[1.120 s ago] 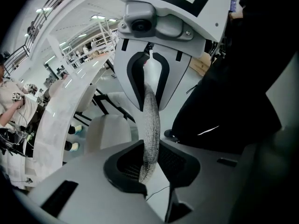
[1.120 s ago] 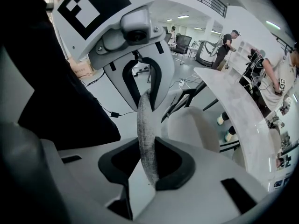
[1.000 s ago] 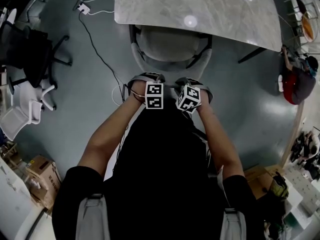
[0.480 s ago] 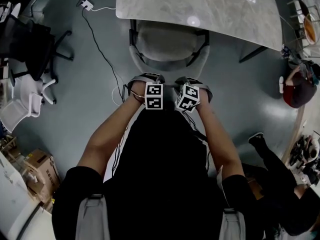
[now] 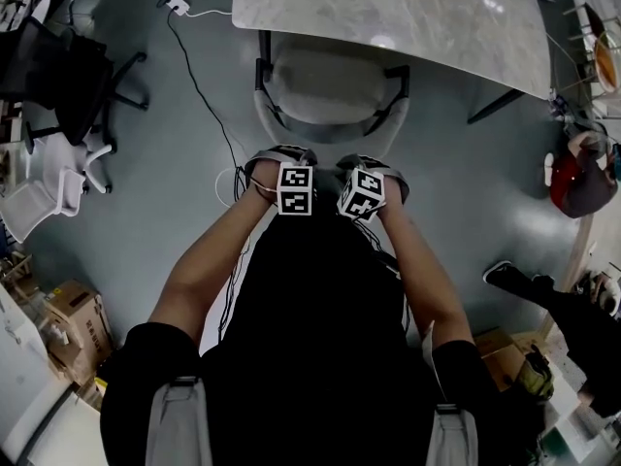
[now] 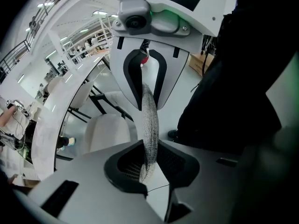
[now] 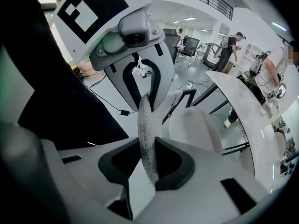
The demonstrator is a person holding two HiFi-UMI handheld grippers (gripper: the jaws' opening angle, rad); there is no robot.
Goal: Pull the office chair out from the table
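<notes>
The office chair (image 5: 328,83) has a pale grey seat, black armrests and a grey mesh backrest; its front sits under the white marble table (image 5: 388,8). Both grippers clamp the backrest's top edge side by side, close in front of my body. In the head view only the marker cubes of the left gripper (image 5: 295,188) and right gripper (image 5: 362,192) show; the fingertips are hidden. In the left gripper view the left gripper (image 6: 148,164) is shut on the mesh edge (image 6: 149,125). In the right gripper view the right gripper (image 7: 147,164) pinches the same mesh edge (image 7: 145,134).
Black office chairs (image 5: 68,76) and a white chair (image 5: 39,202) stand at the left. A power strip with cables (image 5: 179,5) lies on the floor beyond the chair. Cardboard boxes (image 5: 73,318) sit at lower left. People (image 5: 580,178) stand at the right.
The chair has rolled out further from under the table, showing more of its seat. Both grippers kept their hold and came back with me. A person at the right has walked on.
</notes>
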